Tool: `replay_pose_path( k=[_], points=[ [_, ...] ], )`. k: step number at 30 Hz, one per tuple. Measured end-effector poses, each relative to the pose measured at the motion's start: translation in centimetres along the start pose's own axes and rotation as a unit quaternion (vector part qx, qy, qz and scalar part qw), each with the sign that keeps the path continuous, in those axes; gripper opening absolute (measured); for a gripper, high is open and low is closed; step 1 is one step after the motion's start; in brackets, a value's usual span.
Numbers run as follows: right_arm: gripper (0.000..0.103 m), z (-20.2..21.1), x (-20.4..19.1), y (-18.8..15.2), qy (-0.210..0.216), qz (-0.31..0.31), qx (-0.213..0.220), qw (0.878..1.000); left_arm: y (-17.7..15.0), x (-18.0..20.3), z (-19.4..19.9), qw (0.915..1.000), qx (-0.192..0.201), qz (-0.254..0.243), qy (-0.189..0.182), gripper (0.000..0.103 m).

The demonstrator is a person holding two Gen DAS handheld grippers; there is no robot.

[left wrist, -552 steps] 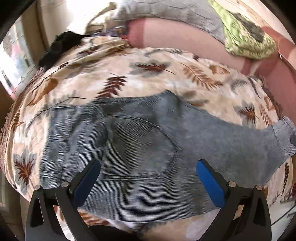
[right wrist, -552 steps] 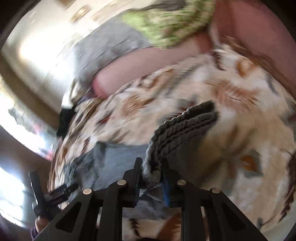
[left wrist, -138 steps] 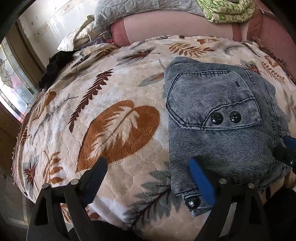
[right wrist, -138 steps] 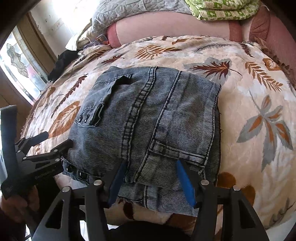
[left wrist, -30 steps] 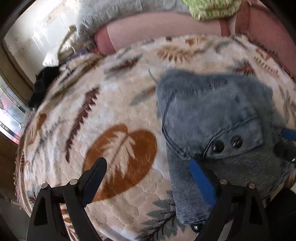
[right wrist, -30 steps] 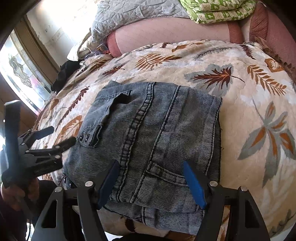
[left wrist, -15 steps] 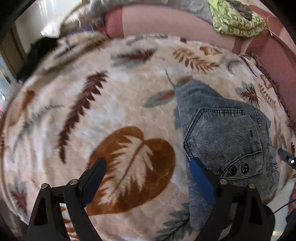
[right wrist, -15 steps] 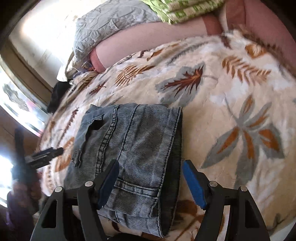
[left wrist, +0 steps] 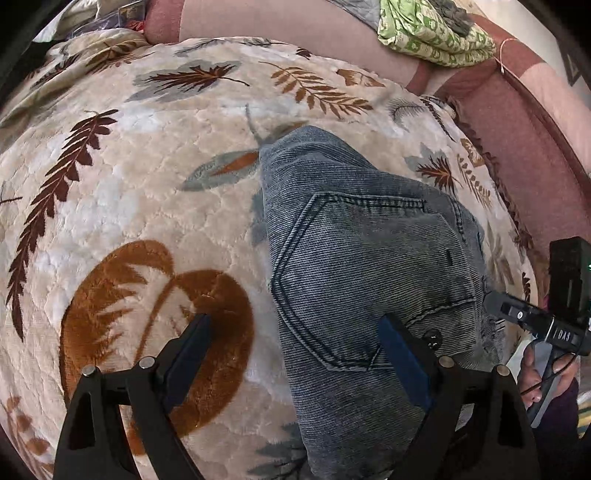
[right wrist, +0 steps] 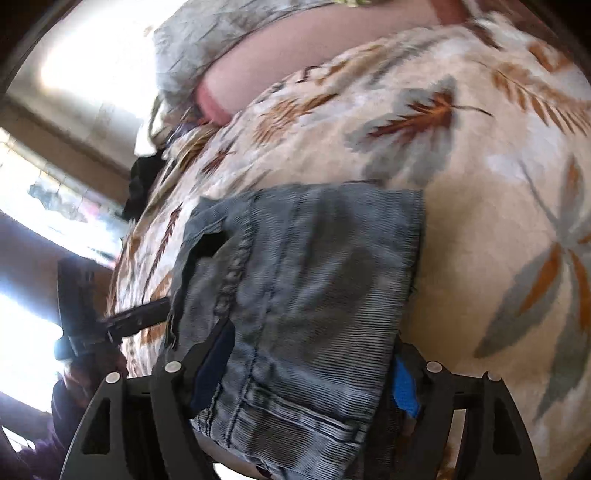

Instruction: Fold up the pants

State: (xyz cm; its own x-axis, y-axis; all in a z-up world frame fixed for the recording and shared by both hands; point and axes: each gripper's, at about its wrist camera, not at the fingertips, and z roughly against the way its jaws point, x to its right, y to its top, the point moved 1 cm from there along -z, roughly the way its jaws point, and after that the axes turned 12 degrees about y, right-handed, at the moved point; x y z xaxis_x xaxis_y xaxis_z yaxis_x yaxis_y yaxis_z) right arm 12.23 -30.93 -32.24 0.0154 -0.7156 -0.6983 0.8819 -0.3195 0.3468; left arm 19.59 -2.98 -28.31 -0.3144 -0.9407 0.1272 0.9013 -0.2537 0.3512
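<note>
The folded grey-blue denim pants [left wrist: 369, 251] lie on a cream blanket with leaf prints [left wrist: 129, 177], a back pocket facing up. My left gripper [left wrist: 295, 347] hovers open over the bundle's left edge: its right finger is above the denim, its left finger above the blanket. In the right wrist view the pants [right wrist: 314, 277] fill the gap between the fingers of my right gripper [right wrist: 310, 369], whose jaws are opening around the bundle's near end. The right gripper [left wrist: 517, 317] also shows at the pants' right side, and the left gripper [right wrist: 125, 325] at their left.
A pink bolster [left wrist: 295, 26] runs along the back of the bed with a green patterned cloth [left wrist: 432, 33] and a grey quilt [right wrist: 221, 48] on it. A bright window [right wrist: 55, 206] and a black item [right wrist: 140, 181] are at the left. A hand [left wrist: 543, 376] holds the right gripper.
Both grippers have tilted and come in closer to the pants. The bundle now sits between the right gripper's fingers, which stand a little wider. The left gripper's right finger now overlaps the denim.
</note>
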Motion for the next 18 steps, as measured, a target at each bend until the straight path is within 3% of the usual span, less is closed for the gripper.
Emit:
replay_pose_path(
  k=[2,5,9,12,13,15,18],
  points=[
    [0.079,-0.6,-0.5,-0.1,-0.020,0.020,-0.006,1.000,0.1,0.0,0.1,1.0000,0.002,0.001,-0.005,0.091],
    [0.080,-0.9,-0.2,0.2,-0.015,0.015,-0.001,1.000,0.0,0.2,0.2,0.9996,0.001,-0.006,-0.029,0.091],
    [0.085,-1.4,0.6,1.0,-0.009,0.016,0.015,1.000,0.4,1.2,-0.7,0.9997,-0.010,-0.012,-0.019,0.091],
    [0.083,-1.4,0.8,1.1,-0.005,0.012,0.027,1.000,0.8,1.8,-0.8,0.9995,-0.005,-0.008,-0.030,0.091],
    [0.080,-1.4,0.3,1.0,-0.011,0.024,0.026,0.999,0.8,1.9,-0.8,0.9993,-0.005,-0.006,-0.035,0.091],
    [0.056,-1.1,-0.4,0.6,-0.015,0.043,0.031,0.998,0.9,2.4,-0.9,0.9989,-0.003,-0.003,-0.047,0.089],
    [0.037,-0.5,-1.5,0.1,-0.023,0.066,0.038,0.997,0.8,3.1,-0.5,0.9990,0.009,-0.005,-0.043,0.079]
  ],
)
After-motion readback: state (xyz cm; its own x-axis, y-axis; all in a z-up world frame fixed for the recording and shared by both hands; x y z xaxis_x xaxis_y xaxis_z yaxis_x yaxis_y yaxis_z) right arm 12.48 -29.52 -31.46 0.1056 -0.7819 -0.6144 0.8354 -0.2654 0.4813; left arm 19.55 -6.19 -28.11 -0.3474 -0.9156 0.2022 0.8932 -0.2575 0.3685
